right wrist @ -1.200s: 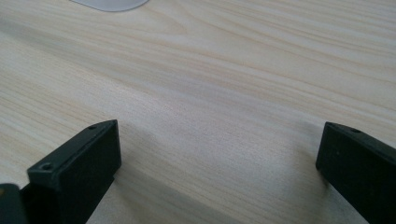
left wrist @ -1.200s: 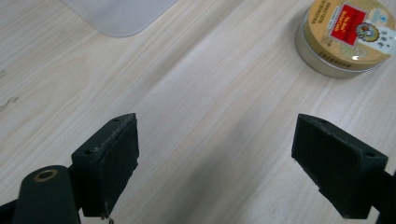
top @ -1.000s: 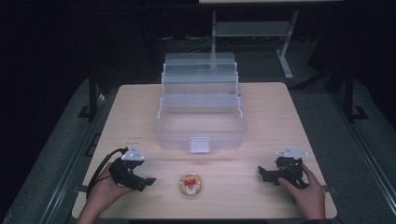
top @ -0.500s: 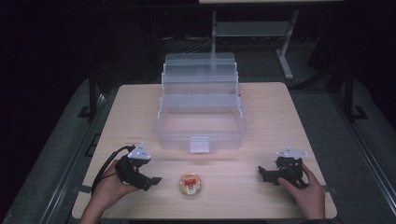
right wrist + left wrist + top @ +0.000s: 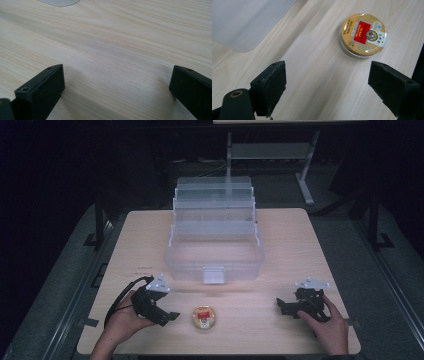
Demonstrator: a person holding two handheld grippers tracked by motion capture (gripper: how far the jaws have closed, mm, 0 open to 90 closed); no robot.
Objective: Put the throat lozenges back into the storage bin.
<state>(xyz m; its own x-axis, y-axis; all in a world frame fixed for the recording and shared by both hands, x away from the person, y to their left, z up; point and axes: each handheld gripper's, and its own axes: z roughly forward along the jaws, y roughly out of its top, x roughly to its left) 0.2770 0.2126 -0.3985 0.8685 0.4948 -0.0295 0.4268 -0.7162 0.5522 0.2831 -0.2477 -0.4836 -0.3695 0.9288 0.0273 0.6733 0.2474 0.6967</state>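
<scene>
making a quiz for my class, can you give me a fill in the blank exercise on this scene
1. The round tin lies on the table with its lid facing ____.
2. The tin lies nearer the ____ tongs.
3. The left tongs are ____.
4. The clear tiered box stands ____ the tin.

Missing words: up; left; open; behind

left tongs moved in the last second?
Yes. In the high view the left tongs have shifted right along the table, closing toward the round tin, which stayed put. Jaws open, not yet around it.
</scene>
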